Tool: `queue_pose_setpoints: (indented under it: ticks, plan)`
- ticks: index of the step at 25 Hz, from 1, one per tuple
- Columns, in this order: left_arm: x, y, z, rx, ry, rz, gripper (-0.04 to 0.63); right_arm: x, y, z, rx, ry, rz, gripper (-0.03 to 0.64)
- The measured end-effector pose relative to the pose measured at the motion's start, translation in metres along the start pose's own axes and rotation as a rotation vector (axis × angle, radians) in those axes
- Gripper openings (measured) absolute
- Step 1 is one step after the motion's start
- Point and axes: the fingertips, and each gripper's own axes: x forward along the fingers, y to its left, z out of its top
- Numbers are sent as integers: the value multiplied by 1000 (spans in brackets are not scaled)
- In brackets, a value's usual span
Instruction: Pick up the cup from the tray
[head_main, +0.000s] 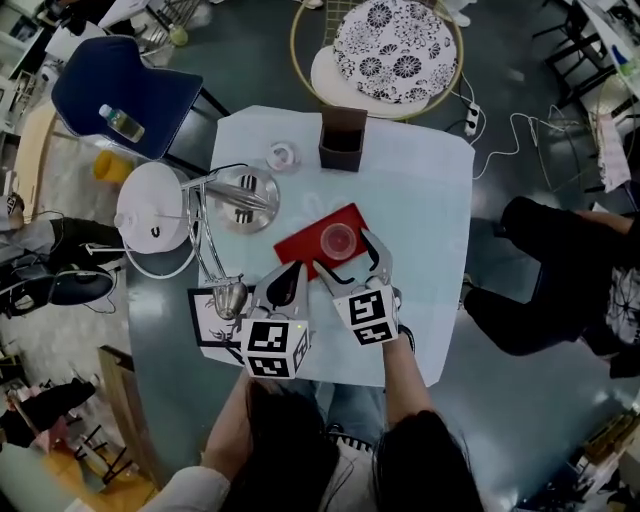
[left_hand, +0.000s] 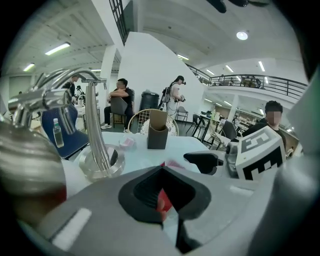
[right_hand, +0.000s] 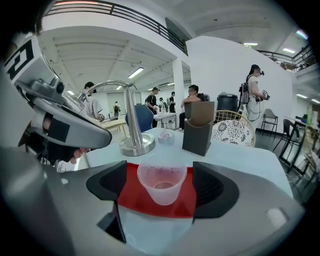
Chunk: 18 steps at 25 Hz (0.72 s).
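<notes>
- A white dome (head_main: 152, 220) overhangs the left edge of the surface (head_main: 425, 190).
- A chrome lamp base (head_main: 247, 195) stands just inside that edge. Its bent stem reaches toward the near side, where a framed sheet (head_main: 208, 318) lies at the near-left corner.
- The left gripper (head_main: 295, 268) hovers over the near part of the surface, with its tip at the tray's near-left edge. In the left gripper view its fingers (left_hand: 200, 192) are pressed together at the tips around nothing. A sliver of red tray shows through the hollow between the pads.
- A small clear lid (head_main: 281, 155) lies beyond the lamp base, well apart from the tray.
- The red tray (head_main: 305, 238) lies skewed near the middle of the surface. Bare surface runs from its far edge to a brown box (head_main: 342, 138) by the far edge.
- The cup (head_main: 338, 240) stands upright on the tray, near its middle.
- The right gripper (head_main: 345, 252) reaches in from the near side with its fingers (right_hand: 107, 182) spread. The cup (right_hand: 161, 182) sits between them, with a clear gap to each pad, and the tray (right_hand: 132, 200) lies underneath.
- To the right of the tray the surface is bare out to its rounded right edge.
- A seated person (head_main: 560, 270) is on the floor side beyond that edge.
</notes>
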Motion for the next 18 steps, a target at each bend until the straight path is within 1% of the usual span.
queue_pose_setpoints:
  ticks: [3,6,9,10,14,18]
  plan:
    - [4,4,-2,-26,4,1,0,8,-1,-1,0,-7,-8,419]
    - [7,10,-9,-12,15,13,0,16,-4,-5,3,1,-20,415]
    - [11,12,-11,5,26,17,0,20,-9,-5,3,0,-40,379]
    - [11,13,-13,3,28,16,0,20,-10,-4,4,0,-49,343]
    - [11,17,-18,-12,29,18,0,18,-6,-4,-7,0,-43,345]
    - [7,14,-10,-16,19,9,0,10,1,10,-10,-38,-30,344]
